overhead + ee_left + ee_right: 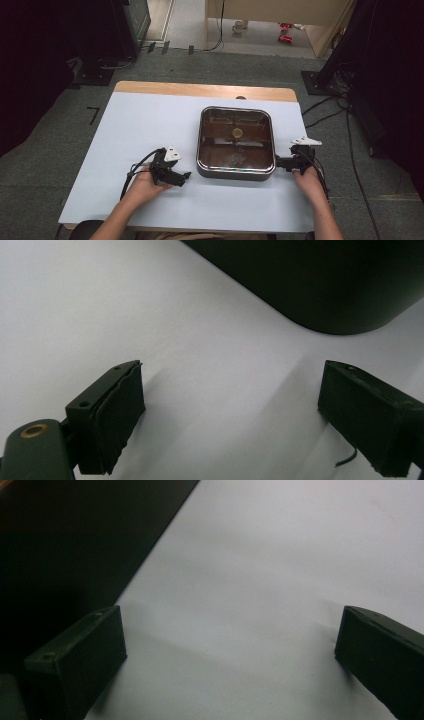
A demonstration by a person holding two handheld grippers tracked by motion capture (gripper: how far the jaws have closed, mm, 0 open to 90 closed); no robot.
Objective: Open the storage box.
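Note:
A square dark pan [236, 142] with a glass lid and a small brass knob [237, 132] sits on the white table cover [130, 125], right of centre. My left gripper [184, 176] rests near the pan's front left corner, jaws open and empty, a short gap from the pan. In the left gripper view the pan's dark rounded corner [340, 285] lies ahead of the left gripper [232, 420]. My right gripper [278, 162] sits at the pan's right side, close to its front right corner, open. The right gripper view has the pan's dark wall [75, 545] at left, with the right gripper [230, 660] over bare cover.
A wooden strip [205, 90] edges the table's far side. Cables [330, 110] and dark equipment stands [345, 55] lie on the grey floor to the right. More dark gear [75, 45] stands at the far left. A thin cable end [346, 460] lies by my left gripper's right jaw.

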